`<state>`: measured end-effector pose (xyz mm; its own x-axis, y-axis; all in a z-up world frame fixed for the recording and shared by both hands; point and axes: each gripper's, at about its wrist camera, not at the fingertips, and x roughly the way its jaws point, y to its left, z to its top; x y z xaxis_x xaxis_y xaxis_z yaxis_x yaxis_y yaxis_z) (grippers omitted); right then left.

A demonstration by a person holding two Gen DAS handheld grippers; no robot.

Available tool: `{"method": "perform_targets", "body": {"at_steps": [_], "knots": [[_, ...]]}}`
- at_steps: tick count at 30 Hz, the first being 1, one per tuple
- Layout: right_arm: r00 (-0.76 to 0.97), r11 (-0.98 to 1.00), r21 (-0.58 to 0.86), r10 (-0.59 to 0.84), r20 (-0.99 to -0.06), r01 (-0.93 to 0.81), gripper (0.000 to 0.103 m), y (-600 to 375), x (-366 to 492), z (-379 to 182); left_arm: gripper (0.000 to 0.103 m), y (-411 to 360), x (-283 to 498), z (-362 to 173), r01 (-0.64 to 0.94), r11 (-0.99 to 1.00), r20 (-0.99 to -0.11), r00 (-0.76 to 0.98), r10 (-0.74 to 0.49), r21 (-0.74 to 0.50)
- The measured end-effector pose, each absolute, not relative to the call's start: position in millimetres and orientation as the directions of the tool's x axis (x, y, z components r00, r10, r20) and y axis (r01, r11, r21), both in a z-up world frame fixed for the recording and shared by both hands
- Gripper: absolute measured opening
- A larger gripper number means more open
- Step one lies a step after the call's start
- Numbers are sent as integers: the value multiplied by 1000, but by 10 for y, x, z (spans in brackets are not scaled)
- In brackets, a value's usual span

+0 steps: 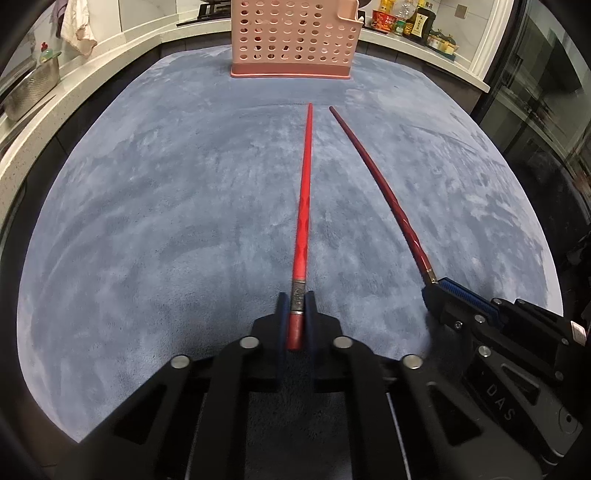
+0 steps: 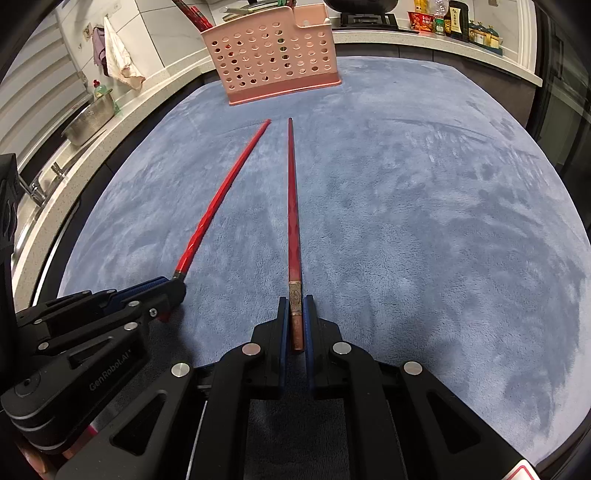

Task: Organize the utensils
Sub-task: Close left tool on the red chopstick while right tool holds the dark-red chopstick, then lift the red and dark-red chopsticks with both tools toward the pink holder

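Observation:
Two red chopsticks lie side by side on a blue-grey mat [image 1: 166, 221], tips toward a pink perforated utensil basket [image 1: 291, 40] at the far edge. My left gripper [image 1: 296, 301] is shut on the thick metal-banded end of the brighter chopstick [image 1: 304, 177]. To its right, my right gripper [image 1: 432, 290] holds the end of the darker chopstick [image 1: 369, 158]. In the right wrist view, the right gripper [image 2: 295, 301] is shut on the darker chopstick [image 2: 293, 203]. The left gripper [image 2: 177, 288] grips the brighter one [image 2: 221, 192] at the left. The basket [image 2: 273, 55] holds several utensils.
A white counter [image 1: 22, 147] wraps around the mat on the left and at the back. It carries a metal pot [image 1: 33, 88], with a hanging towel [image 1: 79, 29] above. Bottles and jars [image 1: 406, 18] stand at the back right. A sink tap [image 2: 33, 188] is at the left.

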<state>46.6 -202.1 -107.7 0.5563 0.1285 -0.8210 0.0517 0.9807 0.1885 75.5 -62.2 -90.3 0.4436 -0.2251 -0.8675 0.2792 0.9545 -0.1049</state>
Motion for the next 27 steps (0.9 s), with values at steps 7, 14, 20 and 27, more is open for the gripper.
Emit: {"method": "perform_targets", "body": {"at_steps": [7, 14, 20, 27], "knots": [[546, 978, 197, 132, -828, 62, 7, -2014, 451, -1071, 8, -566, 708, -872, 270, 955, -868, 439, -232, -118], [543, 976, 206, 134, -829, 73, 7, -1999, 345, -988, 7, -464, 631, -776, 255, 960, -862, 455, -224, -114], [548, 981, 188, 133, -826, 46, 7, -1934, 308, -915, 7, -358, 568, -713, 225, 968, -859, 468, -205, -108], [559, 980, 195, 136, -818, 47, 7, -1945, 268, -864, 7, -333, 526, -672, 221, 972, -859, 479, -183, -83]]}}
